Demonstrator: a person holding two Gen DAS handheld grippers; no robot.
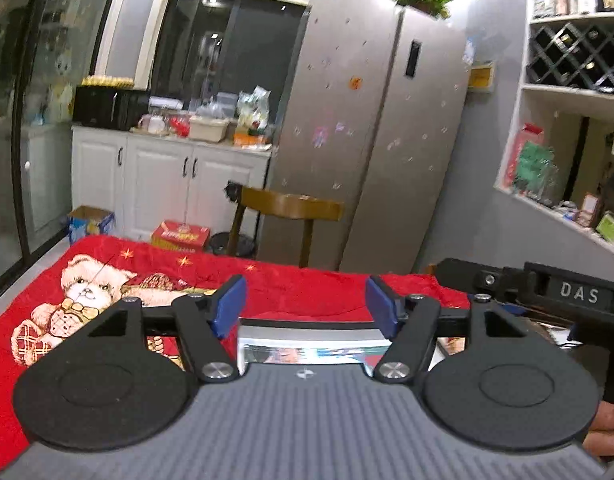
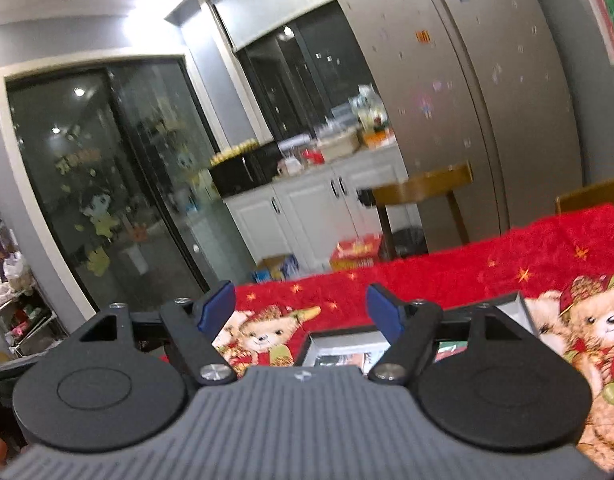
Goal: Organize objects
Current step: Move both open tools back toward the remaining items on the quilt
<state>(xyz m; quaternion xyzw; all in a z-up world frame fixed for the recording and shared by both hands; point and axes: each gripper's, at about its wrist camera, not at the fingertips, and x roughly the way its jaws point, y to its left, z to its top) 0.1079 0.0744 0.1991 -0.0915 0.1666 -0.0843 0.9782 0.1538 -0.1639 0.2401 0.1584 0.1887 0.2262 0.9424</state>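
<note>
My left gripper (image 1: pixel 305 307) stands open above the red teddy-bear blanket (image 1: pixel 147 272), its blue pads (image 1: pixel 232 304) wide apart with nothing between them. Just below it lies a flat box or tray with a pale rim (image 1: pixel 311 332) and colourful contents, mostly hidden by the gripper body. My right gripper (image 2: pixel 301 312) is open too, lifted over the same blanket (image 2: pixel 487 264). Under it sits the grey-rimmed tray (image 2: pixel 347 338) with printed items inside, partly hidden. The other gripper's black body (image 1: pixel 547 292) shows at the right of the left wrist view.
A wooden chair (image 1: pixel 295 208) stands past the far table edge, with a silver fridge (image 1: pixel 371 128) behind it. White cabinets (image 1: pixel 167 172) carry a cluttered counter. Cardboard boxes (image 1: pixel 181 236) sit on the floor. Shelves (image 1: pixel 567 120) fill the right wall. A hand (image 1: pixel 605 428) holds the right gripper.
</note>
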